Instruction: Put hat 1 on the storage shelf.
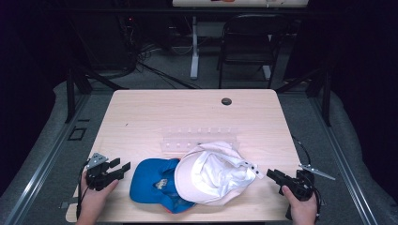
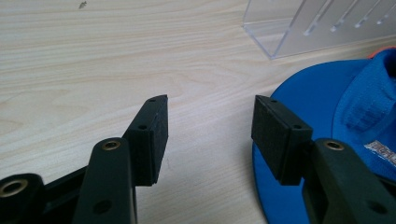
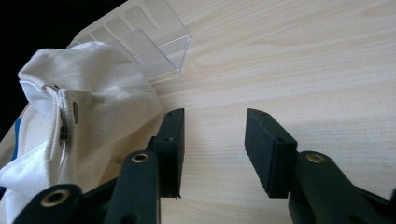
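Nothing is gripped yet: left gripper and right gripper, jaws apart and empty, flank the blue cap and white cap on the counter.

Matt cloth white cap, blue cap, pale wood-grain table

Nothing legible anywhere: a small printed patch on the blue cap, too blurred and too small to read; no other lettering, numbers or signs.
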`<action>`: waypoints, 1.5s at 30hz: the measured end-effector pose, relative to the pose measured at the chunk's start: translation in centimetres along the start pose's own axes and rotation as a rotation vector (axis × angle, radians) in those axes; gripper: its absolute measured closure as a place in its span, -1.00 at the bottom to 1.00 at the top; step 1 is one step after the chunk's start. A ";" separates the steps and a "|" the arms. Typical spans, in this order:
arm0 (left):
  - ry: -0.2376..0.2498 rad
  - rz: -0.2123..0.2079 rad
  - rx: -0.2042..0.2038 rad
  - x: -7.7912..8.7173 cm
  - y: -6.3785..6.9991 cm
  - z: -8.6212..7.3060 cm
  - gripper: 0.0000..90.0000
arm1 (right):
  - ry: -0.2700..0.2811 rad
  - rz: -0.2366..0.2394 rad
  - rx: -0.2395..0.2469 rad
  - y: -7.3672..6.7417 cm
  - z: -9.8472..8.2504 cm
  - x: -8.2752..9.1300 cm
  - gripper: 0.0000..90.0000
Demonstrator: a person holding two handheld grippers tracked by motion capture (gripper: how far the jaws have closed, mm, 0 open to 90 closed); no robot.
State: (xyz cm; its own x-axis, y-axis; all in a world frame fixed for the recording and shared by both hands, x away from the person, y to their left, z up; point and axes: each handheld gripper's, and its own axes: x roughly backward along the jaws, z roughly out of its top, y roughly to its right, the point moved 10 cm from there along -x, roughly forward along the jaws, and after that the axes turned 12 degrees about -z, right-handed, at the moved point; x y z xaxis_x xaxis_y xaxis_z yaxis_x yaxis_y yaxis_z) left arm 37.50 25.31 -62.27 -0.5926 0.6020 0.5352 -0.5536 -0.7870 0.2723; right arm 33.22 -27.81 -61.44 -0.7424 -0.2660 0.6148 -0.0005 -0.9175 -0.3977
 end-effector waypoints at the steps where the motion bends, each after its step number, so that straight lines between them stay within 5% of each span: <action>1: -0.003 0.000 -0.001 0.0 0.0 0.0 0.03 | 0.013 0.000 -0.003 -0.1 0.1 0.0 0.27; 7: 0.003 0.024 -0.011 0.1 0.0 0.2 -0.03 | 0.008 0.005 0.022 -0.7 0.1 0.4 0.25; 18: -0.030 -0.008 0.006 0.0 0.3 -0.1 0.06 | -0.034 0.003 0.054 -1.0 -0.4 0.8 0.37; 26: -0.010 0.005 -0.005 0.2 0.4 0.4 0.12 | 0.008 0.004 0.074 -1.6 0.8 2.5 0.39; 33: -0.013 -0.001 -0.005 0.2 0.5 0.4 0.14 | -0.015 0.078 0.084 -3.9 1.3 3.3 0.38; 45: -0.031 -0.005 -0.009 0.2 0.7 0.2 0.13 | -0.051 0.129 0.141 -6.2 3.1 4.1 0.31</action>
State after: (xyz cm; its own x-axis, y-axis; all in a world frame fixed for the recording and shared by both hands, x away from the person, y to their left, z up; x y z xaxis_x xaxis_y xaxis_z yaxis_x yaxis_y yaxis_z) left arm 37.07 24.83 -61.82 -0.5714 0.6014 0.5584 -0.5617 -0.7827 0.2682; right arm 32.23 -24.12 -54.32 -0.6952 -0.3957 0.6001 0.1892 -0.9062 -0.3783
